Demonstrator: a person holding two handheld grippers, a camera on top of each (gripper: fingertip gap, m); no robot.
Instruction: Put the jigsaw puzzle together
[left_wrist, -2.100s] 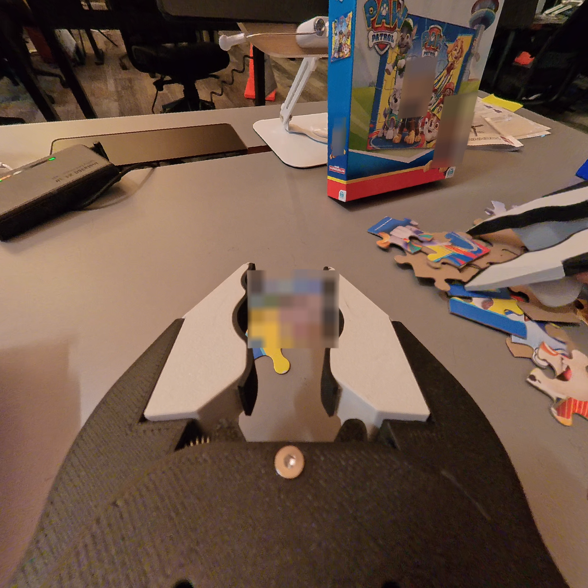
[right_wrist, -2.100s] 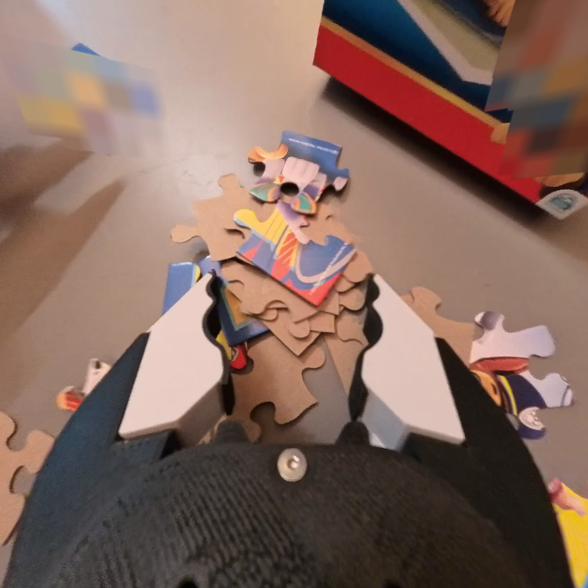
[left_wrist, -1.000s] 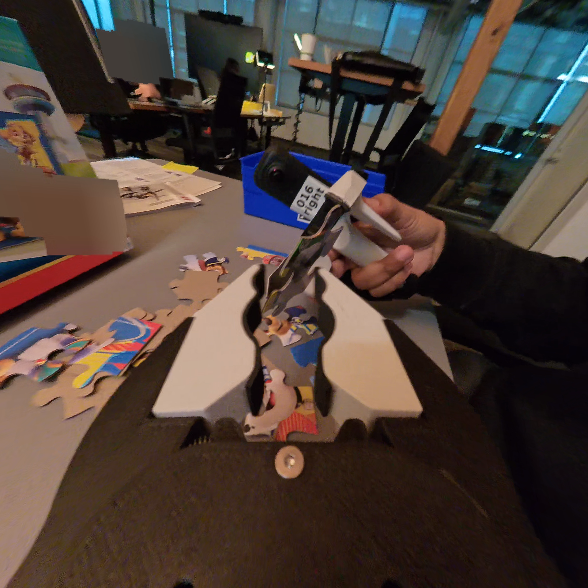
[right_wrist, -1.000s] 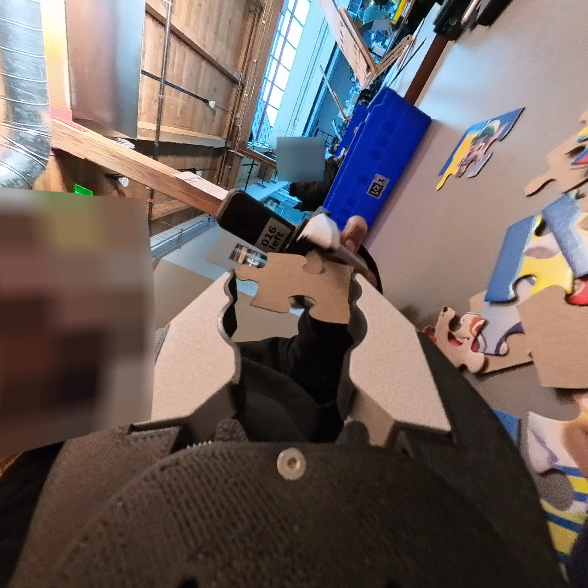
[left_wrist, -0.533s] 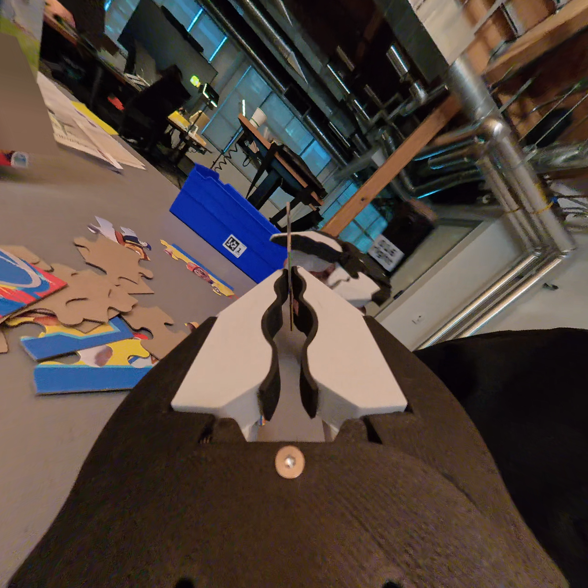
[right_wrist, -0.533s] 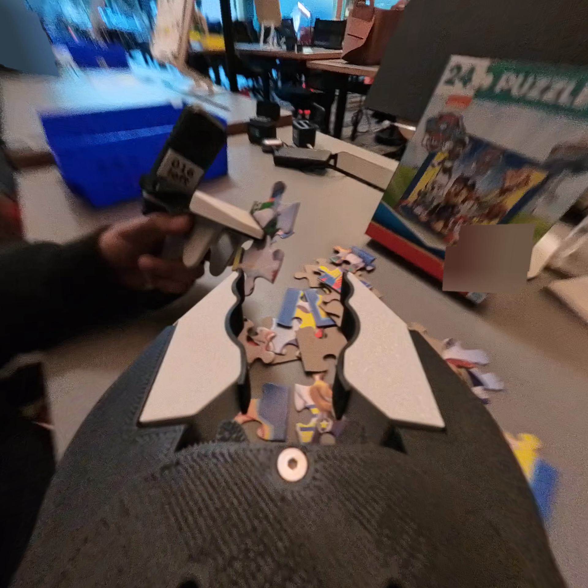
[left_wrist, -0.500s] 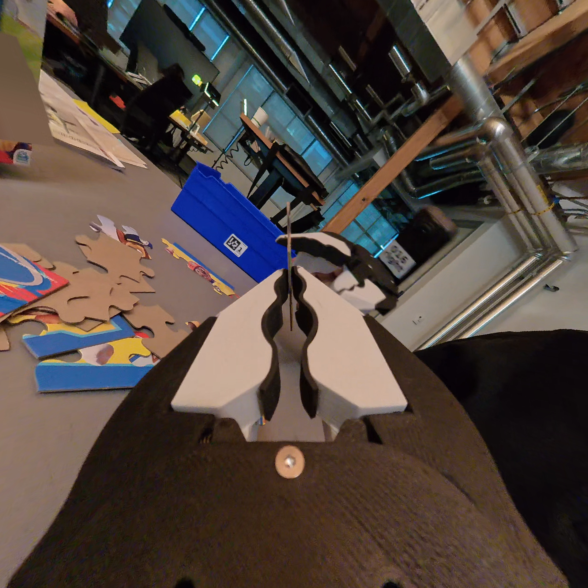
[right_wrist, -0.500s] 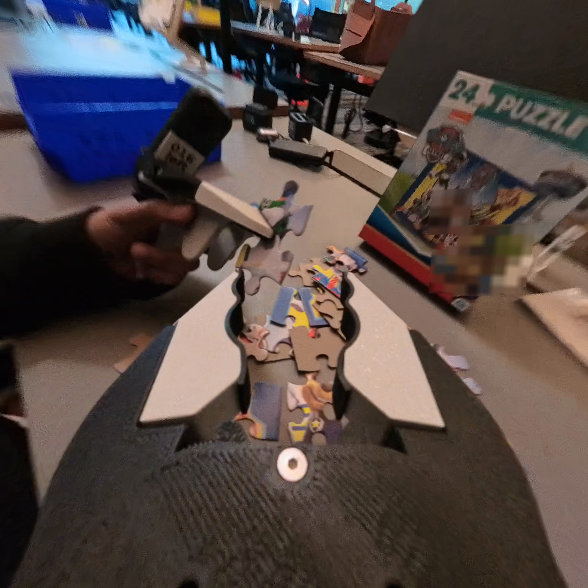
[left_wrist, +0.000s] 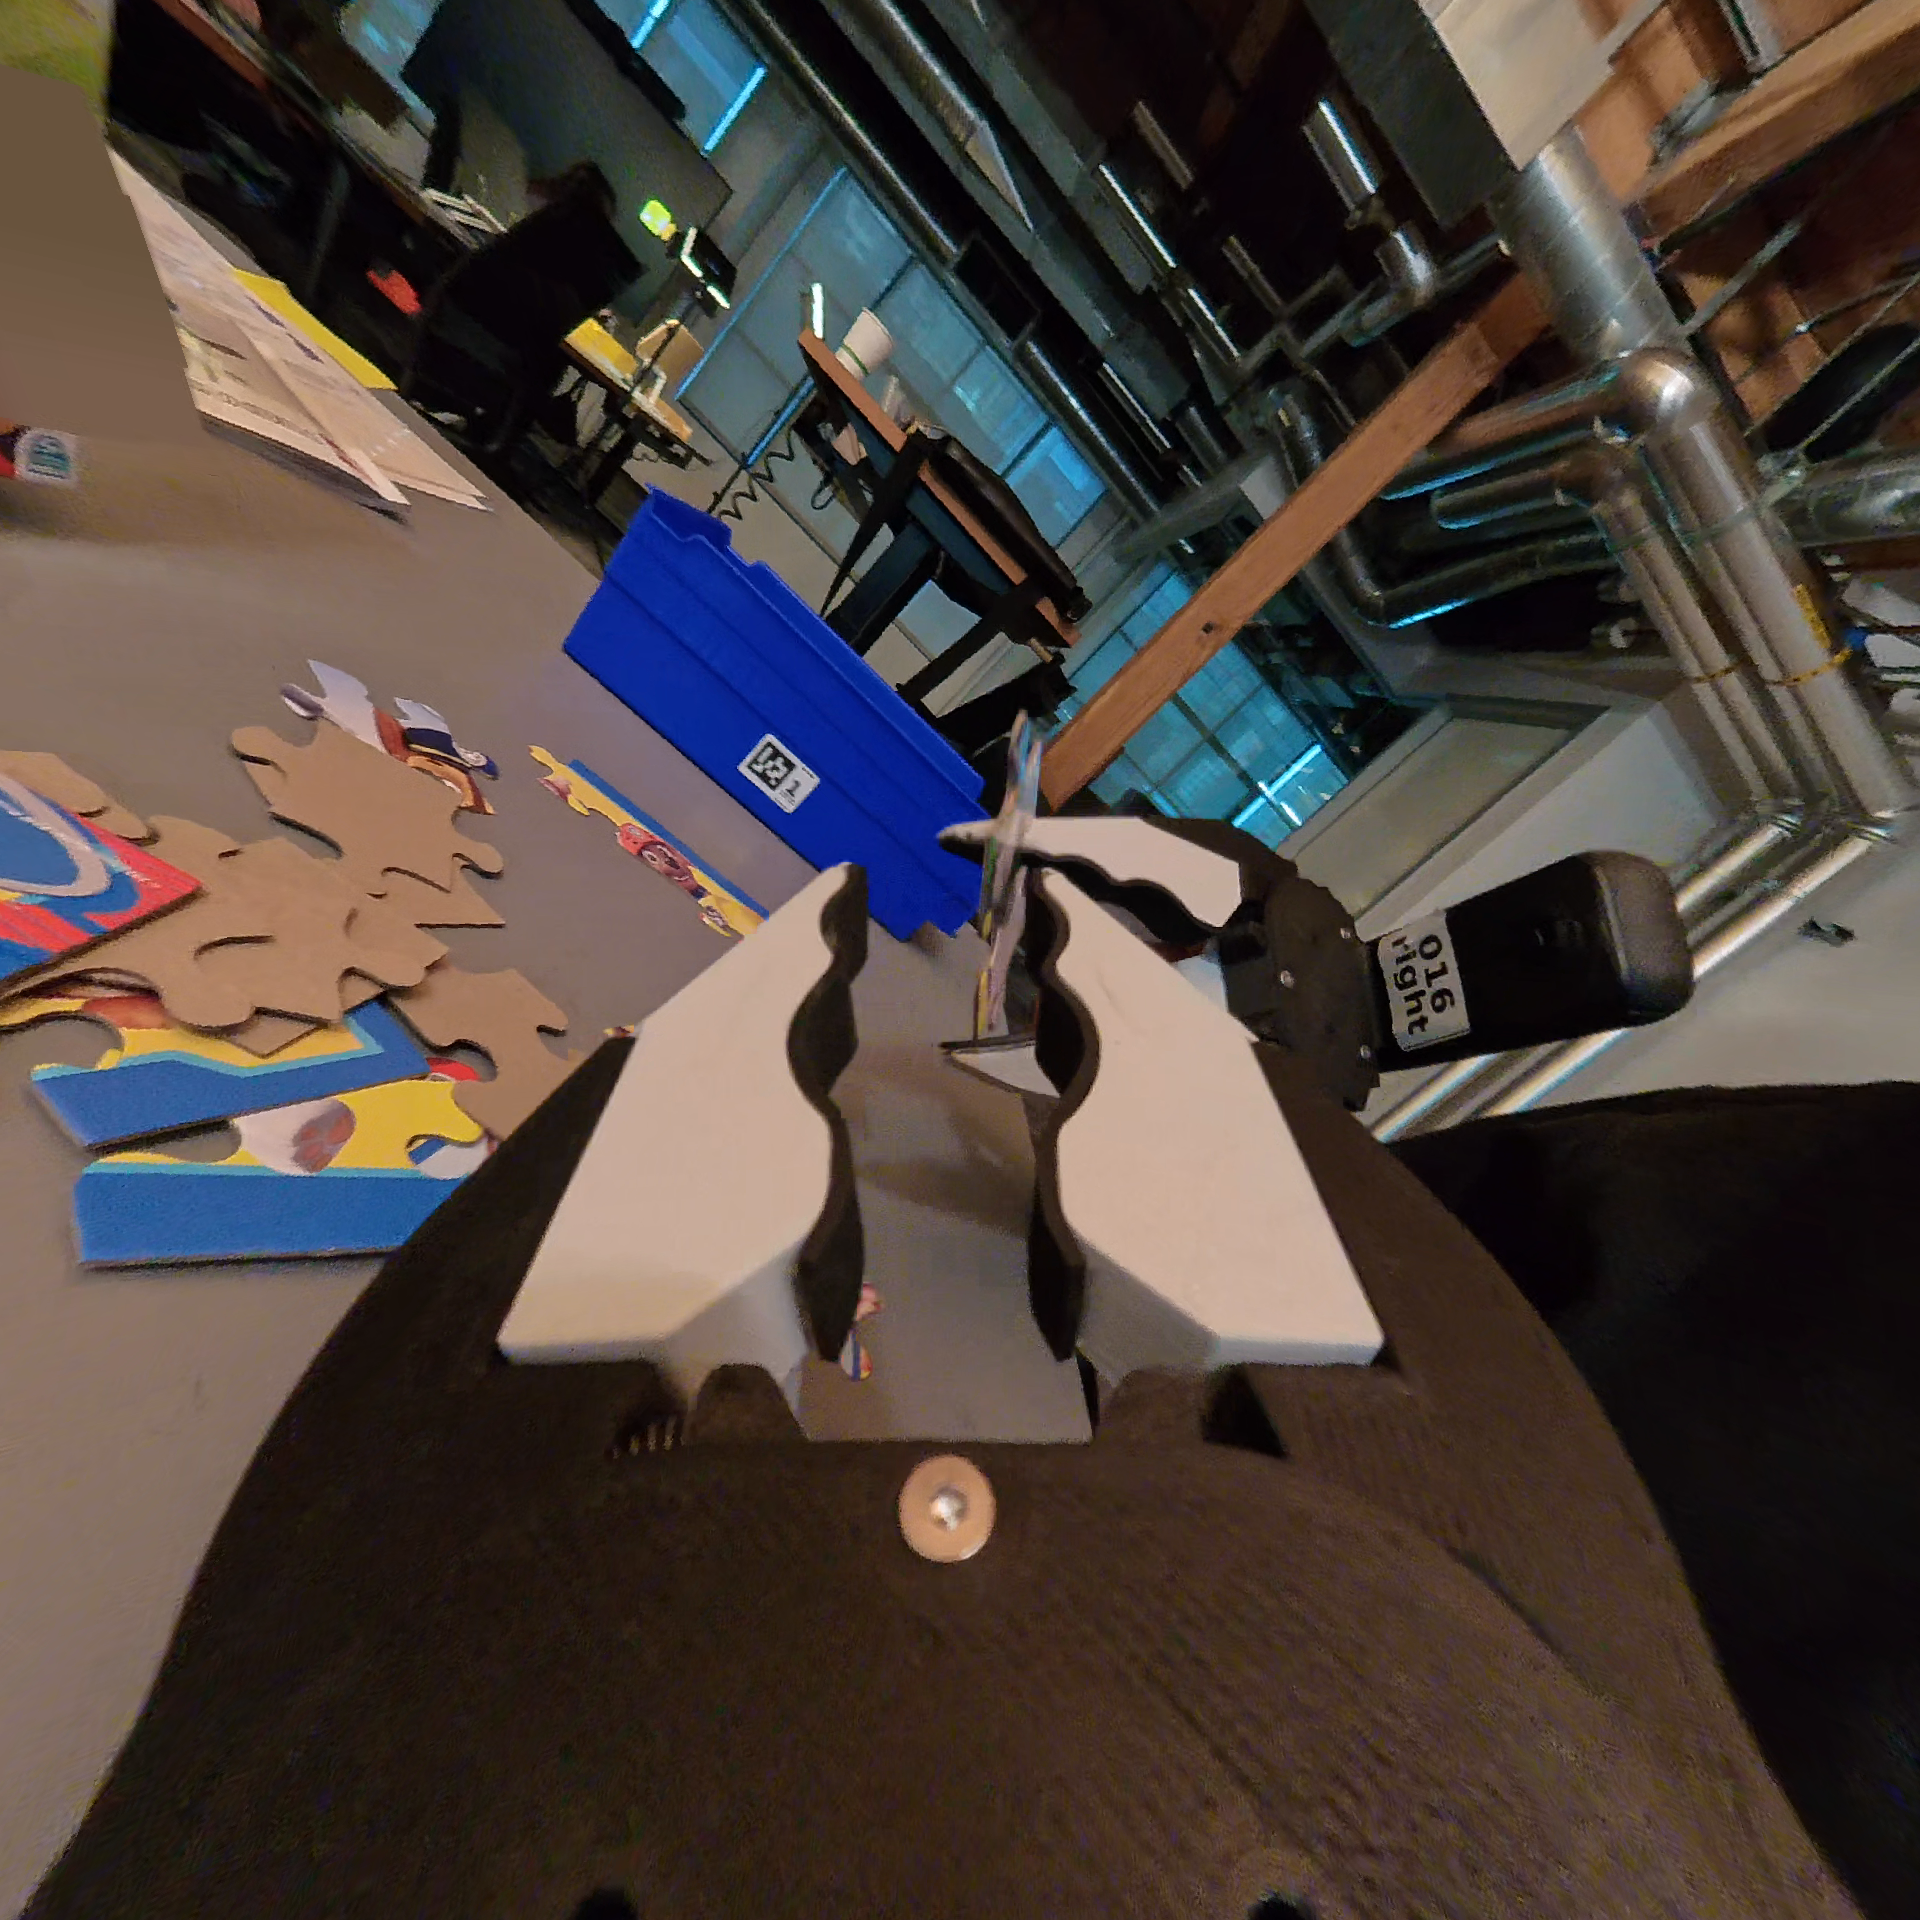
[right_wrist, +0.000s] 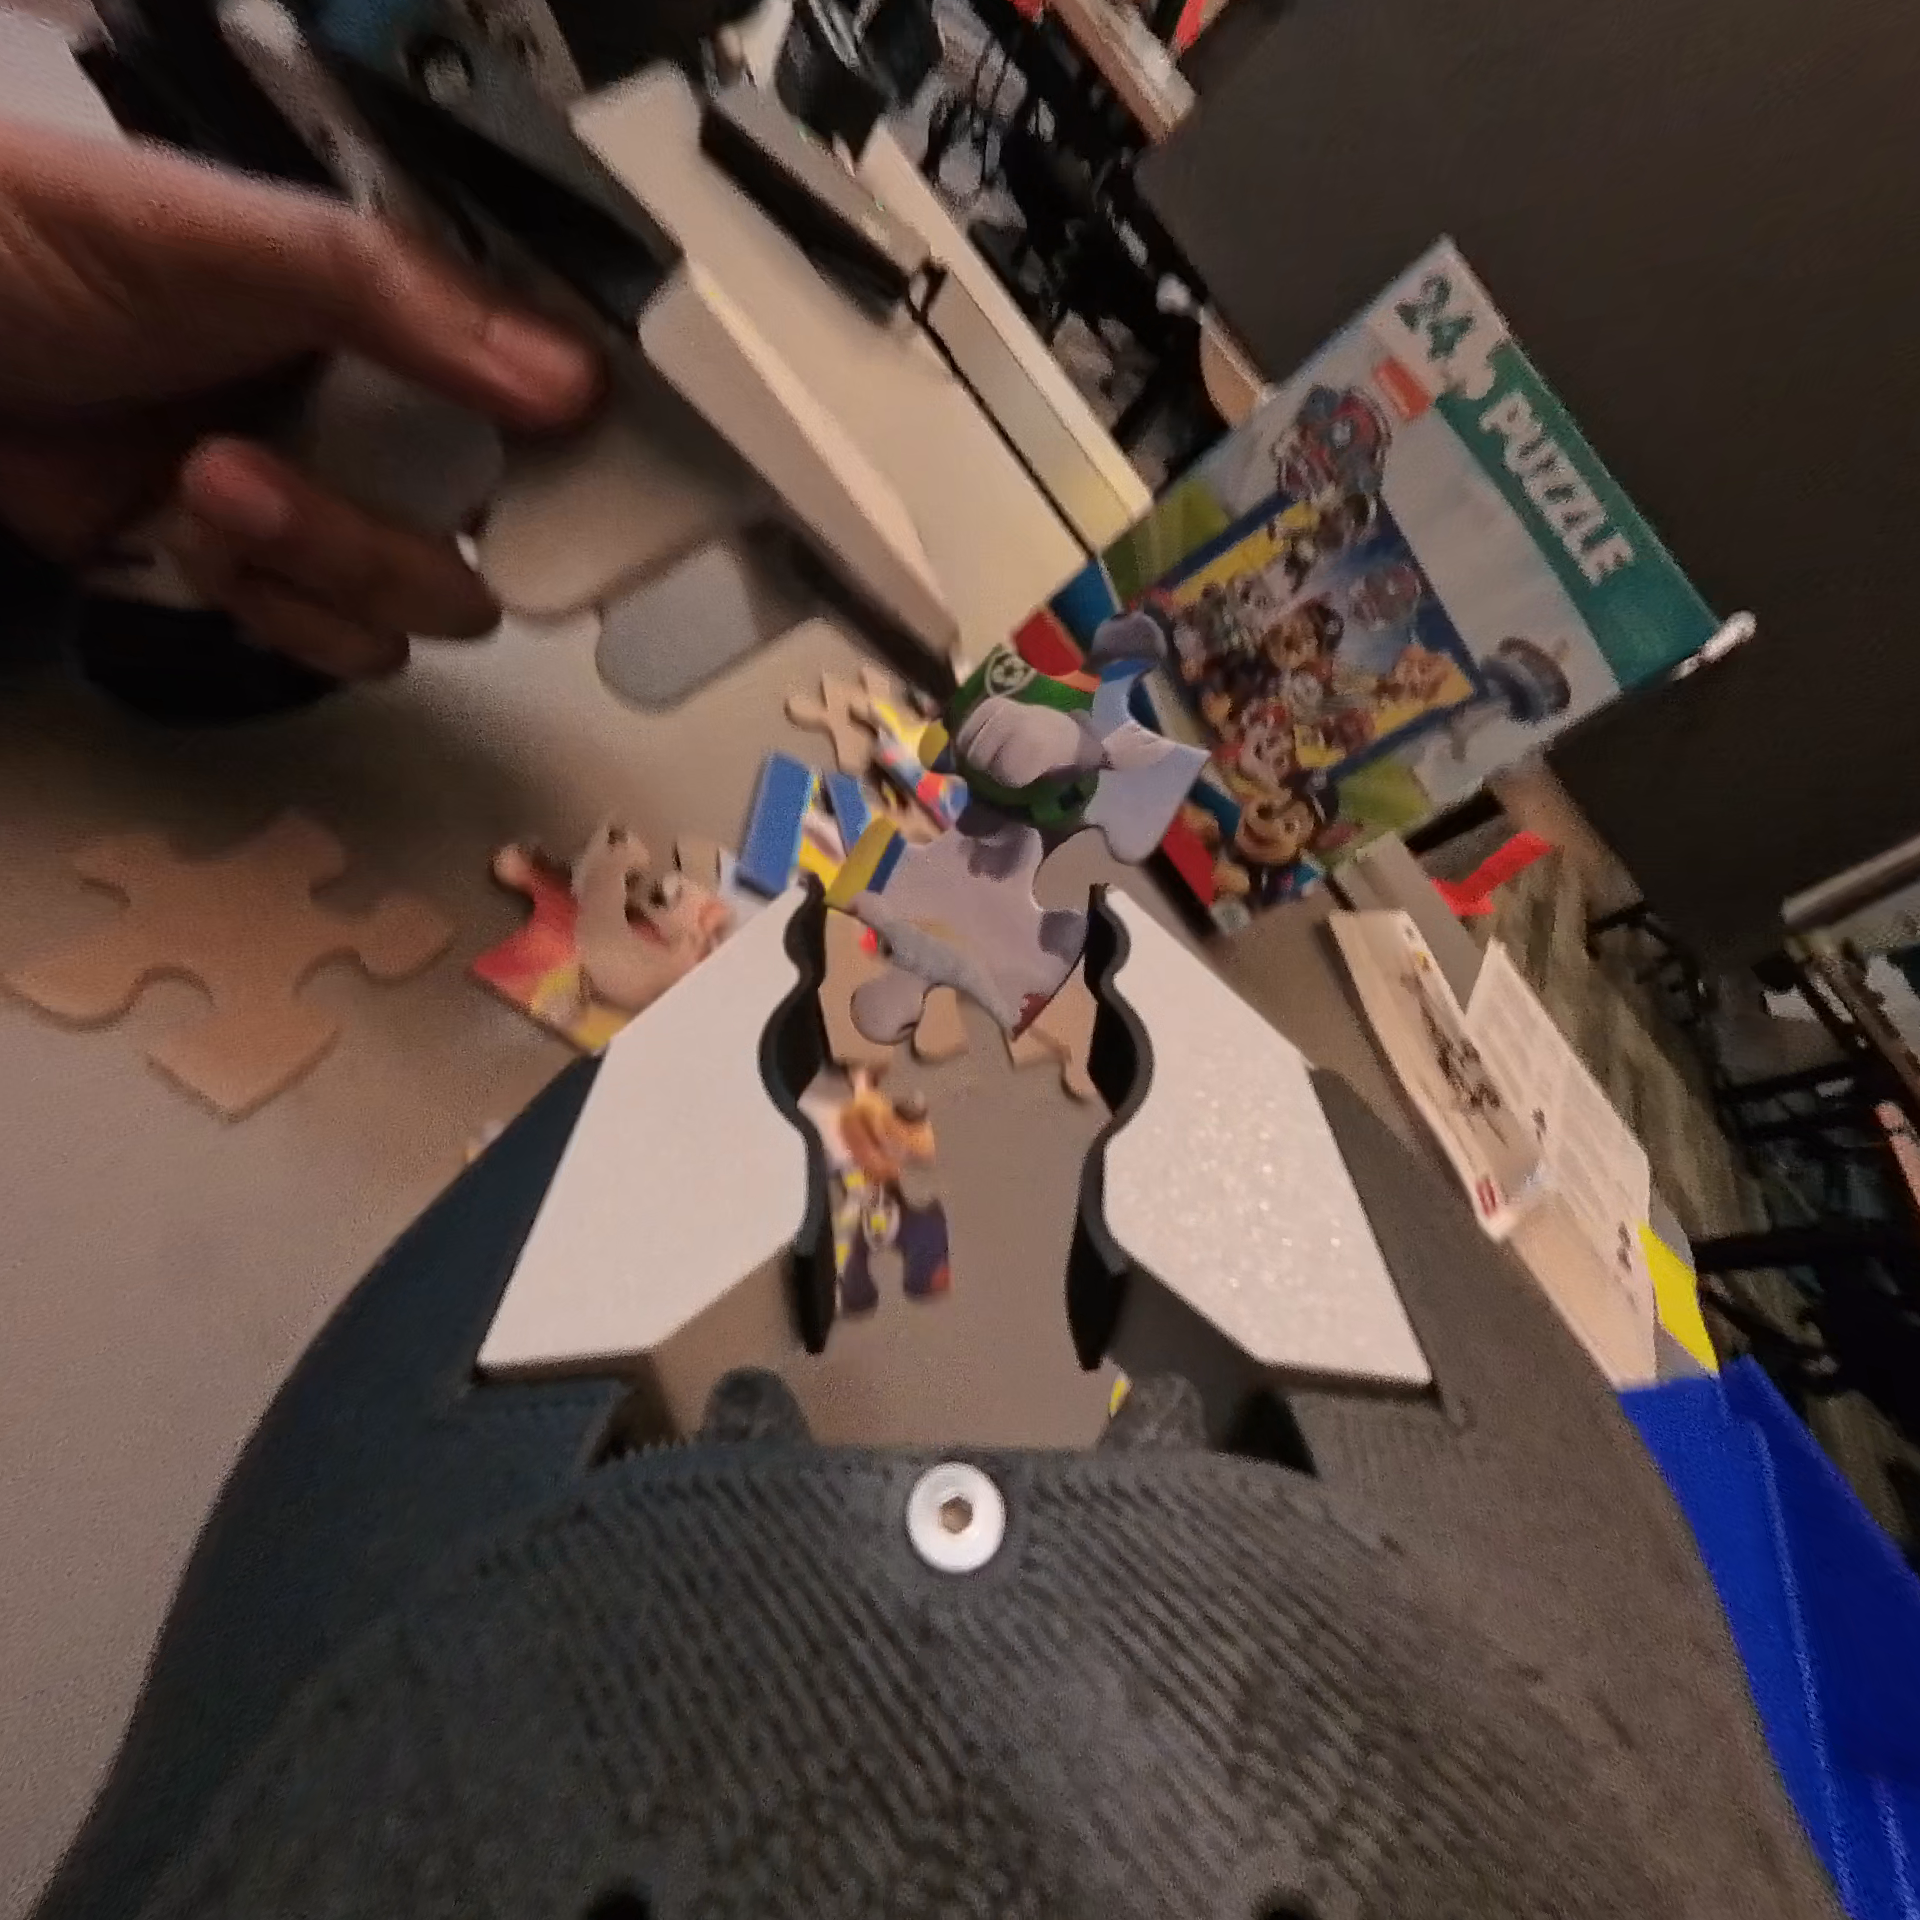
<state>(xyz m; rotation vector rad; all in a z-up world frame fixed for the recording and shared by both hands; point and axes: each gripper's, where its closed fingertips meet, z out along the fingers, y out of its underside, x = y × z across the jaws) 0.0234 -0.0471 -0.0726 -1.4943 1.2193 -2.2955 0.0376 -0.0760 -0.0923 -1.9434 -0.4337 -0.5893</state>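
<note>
Grey tabletop (left_wrist: 156, 1403) is lying beneath both tools. Right gripper (right_wrist: 956, 914) is clamping a printed cardboard jigsaw piece bearing a grey-and-green cartoon figure (right_wrist: 987, 831) edge to edge between its pads, well clear of the surface. Left gripper (left_wrist: 940, 904) is standing partly open around the same piece, which is sitting close against its right-hand pad; firm contact there cannot be confirmed. Loose cardboard jigsaw pieces (left_wrist: 312, 894) are crowding the surface below. A blue plastic bin (left_wrist: 748, 665) and an upright colourful puzzle box (right_wrist: 1403, 582) are bounding it; bare table is showing nearer the person.
</note>
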